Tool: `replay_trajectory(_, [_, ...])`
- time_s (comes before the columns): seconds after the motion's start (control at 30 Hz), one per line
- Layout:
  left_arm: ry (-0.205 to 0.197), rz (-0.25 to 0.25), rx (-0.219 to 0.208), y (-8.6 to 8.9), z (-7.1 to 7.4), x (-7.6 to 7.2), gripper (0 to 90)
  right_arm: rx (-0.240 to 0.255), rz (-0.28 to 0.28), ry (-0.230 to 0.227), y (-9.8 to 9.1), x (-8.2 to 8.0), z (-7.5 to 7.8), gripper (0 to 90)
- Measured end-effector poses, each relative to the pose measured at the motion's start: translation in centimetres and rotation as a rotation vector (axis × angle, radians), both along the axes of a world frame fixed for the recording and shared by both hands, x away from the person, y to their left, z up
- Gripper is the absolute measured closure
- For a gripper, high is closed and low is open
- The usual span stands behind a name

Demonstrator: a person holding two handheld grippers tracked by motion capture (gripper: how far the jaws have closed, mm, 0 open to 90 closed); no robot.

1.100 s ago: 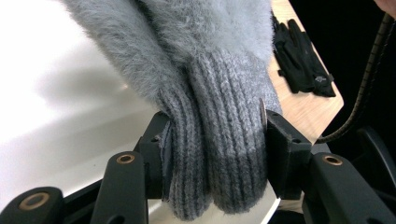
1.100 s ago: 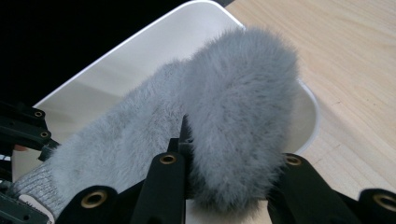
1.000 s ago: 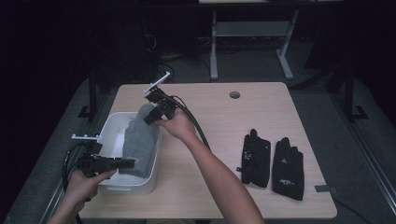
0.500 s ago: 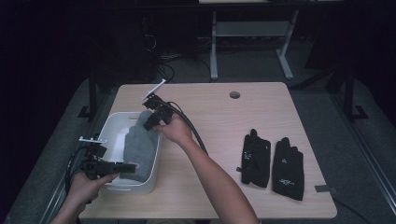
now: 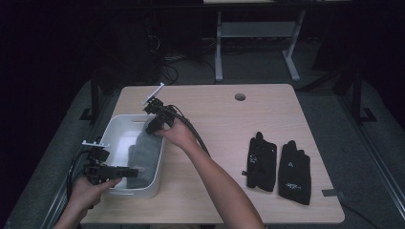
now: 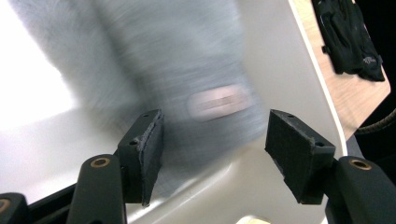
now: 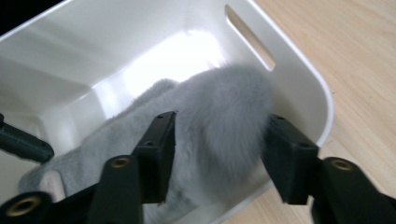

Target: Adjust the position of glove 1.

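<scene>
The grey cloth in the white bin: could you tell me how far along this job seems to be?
Done: the grey cloth already lies inside the white bin. In hand: the right gripper has its jaws around the cloth's raised end, and the left gripper is open at the other end. Left, probably: the two black gloves lie untouched on the table, if they belong in the bin.

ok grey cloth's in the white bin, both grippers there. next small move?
Probably back the right gripper up out of the white bin: its jaws stand open around the grey cloth, which lies in the bin. The left gripper is open too.
</scene>
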State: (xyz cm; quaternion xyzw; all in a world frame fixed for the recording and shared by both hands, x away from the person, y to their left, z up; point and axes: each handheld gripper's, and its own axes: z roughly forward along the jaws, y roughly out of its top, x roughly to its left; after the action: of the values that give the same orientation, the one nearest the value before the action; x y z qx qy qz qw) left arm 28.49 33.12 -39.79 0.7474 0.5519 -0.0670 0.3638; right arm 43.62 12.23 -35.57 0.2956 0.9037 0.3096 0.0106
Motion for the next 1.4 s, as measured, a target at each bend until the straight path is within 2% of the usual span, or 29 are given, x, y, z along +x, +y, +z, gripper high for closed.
replay_trajectory(0.03, [-0.004,0.002,-0.008,0.1,0.1,0.0,35.1,0.003,-0.007,-0.005,-0.1,0.0,0.1,42.1])
replay_trajectory(0.2, [-0.034,0.013,-0.003,0.2,0.9,0.0,35.2,0.023,-0.020,-0.032,-0.7,0.0,0.8,40.7])
replay_trajectory(0.3, [-0.059,0.018,-0.002,-0.1,1.5,0.0,35.2,0.036,-0.025,-0.032,-1.3,0.0,1.4,40.1])
replay_trajectory(0.43, [-0.100,0.003,0.018,-0.2,2.2,0.0,34.9,0.045,-0.035,-0.025,-2.2,-0.1,1.9,38.9])
replay_trajectory(0.7, [-0.166,-0.017,0.004,-1.1,3.7,0.0,34.8,0.065,-0.038,-0.044,-3.9,-0.4,3.0,36.5])
replay_trajectory(1.0, [-0.216,-0.046,-0.034,-3.1,4.8,0.1,33.3,0.069,-0.058,-0.055,-6.3,-0.9,3.9,34.7])
replay_trajectory(1.4, [-0.246,-0.108,-0.046,-6.4,5.6,0.2,31.3,0.062,-0.104,-0.071,-10.1,-1.6,4.2,32.2])
